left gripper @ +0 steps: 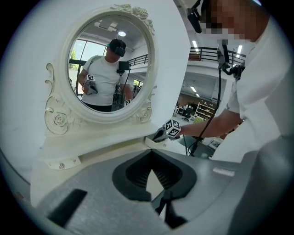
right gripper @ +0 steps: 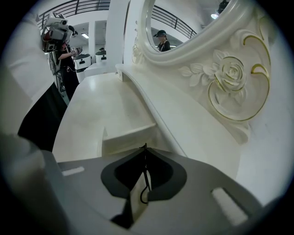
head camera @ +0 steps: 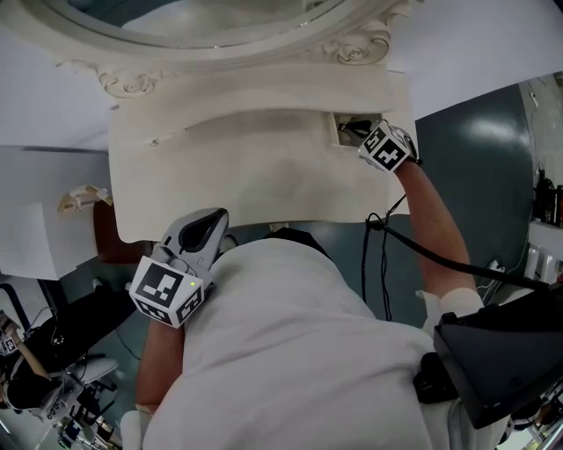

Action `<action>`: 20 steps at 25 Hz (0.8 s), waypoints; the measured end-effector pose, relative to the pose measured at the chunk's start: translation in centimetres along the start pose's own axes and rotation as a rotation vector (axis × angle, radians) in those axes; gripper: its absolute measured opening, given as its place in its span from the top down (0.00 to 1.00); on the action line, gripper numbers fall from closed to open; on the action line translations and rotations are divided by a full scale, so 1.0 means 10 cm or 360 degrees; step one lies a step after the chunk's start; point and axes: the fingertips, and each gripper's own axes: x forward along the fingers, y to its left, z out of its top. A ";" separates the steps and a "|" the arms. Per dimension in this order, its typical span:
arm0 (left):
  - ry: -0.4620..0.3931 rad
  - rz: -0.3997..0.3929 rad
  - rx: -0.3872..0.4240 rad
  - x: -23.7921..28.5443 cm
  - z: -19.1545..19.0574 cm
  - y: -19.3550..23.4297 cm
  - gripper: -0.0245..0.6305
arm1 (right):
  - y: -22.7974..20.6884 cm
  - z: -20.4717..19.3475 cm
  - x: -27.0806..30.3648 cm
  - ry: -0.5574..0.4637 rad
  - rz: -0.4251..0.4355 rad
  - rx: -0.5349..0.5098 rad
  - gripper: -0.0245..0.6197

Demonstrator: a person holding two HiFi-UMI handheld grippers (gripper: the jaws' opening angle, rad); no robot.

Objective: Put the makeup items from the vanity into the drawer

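The white vanity, with its carved oval mirror, fills the upper half of the head view, and its top shows no makeup. The small white drawer stands open at the upper right of that view. Dark items, too small to identify, lie inside it, so the task looks nearly done.

The right gripper reaches to the drawer's mouth. In its own view its jaws are pressed together at the tips. A thin dark curved strand shows between them lower down. Whether this is part of an item or of the tool cannot be told. The drawer's pale wall lies just beyond the tips.

The left gripper hangs at the lower left of the head view, close to the person's body. Its tips meet with nothing in them.

If that strand belongs to an item, pulling the right gripper back could drag the piece out of the drawer. A careless withdrawal could also knock the drawer's rim. The black cable hanging from the right arm, just below the vanity's edge in the head view, might catch there.
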 end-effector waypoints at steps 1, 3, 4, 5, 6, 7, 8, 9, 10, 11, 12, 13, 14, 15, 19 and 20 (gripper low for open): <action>0.0002 0.0001 -0.0002 0.00 0.00 0.01 0.96 | 0.00 0.00 0.02 0.0007 0.0007 0.0003 0.94; 0.0007 0.0000 -0.0007 0.01 0.00 0.05 0.96 | 0.00 0.01 0.04 0.0020 0.0021 -0.0001 0.94; 0.0008 -0.0001 -0.0009 0.01 0.01 0.07 0.96 | 0.00 0.02 0.05 0.0025 0.0028 -0.0005 0.94; 0.0008 -0.0003 -0.0011 0.02 0.01 0.09 0.96 | -0.01 0.02 0.07 0.0030 0.0035 -0.0007 0.94; 0.0008 -0.0006 -0.0013 0.02 0.01 0.11 0.96 | 0.00 0.03 0.08 0.0035 0.0043 -0.0006 0.94; 0.0008 -0.0009 -0.0015 0.02 0.01 0.12 0.96 | 0.00 0.03 0.09 0.0040 0.0050 -0.0004 0.94; 0.0008 -0.0013 -0.0015 0.02 0.01 0.13 0.96 | 0.00 0.02 0.10 0.0045 0.0054 -0.0003 0.94; 0.0009 -0.0017 -0.0015 0.02 0.01 0.14 0.96 | 0.00 0.02 0.10 0.0051 0.0054 -0.0003 0.93; 0.0009 -0.0021 -0.0013 0.02 0.02 0.15 0.96 | -0.01 0.02 0.10 0.0058 0.0049 -0.0003 0.93; 0.0009 -0.0025 -0.0011 0.02 0.02 0.16 0.96 | -0.01 0.02 0.10 0.0067 0.0042 -0.0003 0.92; 0.0009 -0.0030 -0.0011 0.01 0.02 0.17 0.96 | -0.01 0.01 0.09 0.0075 0.0034 -0.0002 0.92; 0.0009 -0.0035 -0.0011 0.01 0.01 0.18 0.96 | -0.02 0.01 0.09 0.0081 0.0026 -0.0003 0.92; 0.0010 -0.0040 -0.0010 0.00 0.01 0.20 0.96 | -0.03 0.02 0.09 0.0082 0.0017 -0.0003 0.91; 0.0011 -0.0046 -0.0010 -0.01 0.01 0.22 0.96 | -0.03 0.03 0.09 0.0082 0.0008 0.0000 0.91; 0.0010 -0.0083 0.0004 -0.07 0.00 0.28 0.96 | -0.04 0.06 0.03 0.0090 -0.0033 0.0040 0.88; 0.0007 -0.0093 0.0009 -0.09 0.00 0.30 0.96 | -0.03 0.08 0.00 0.0089 -0.0050 0.0051 0.88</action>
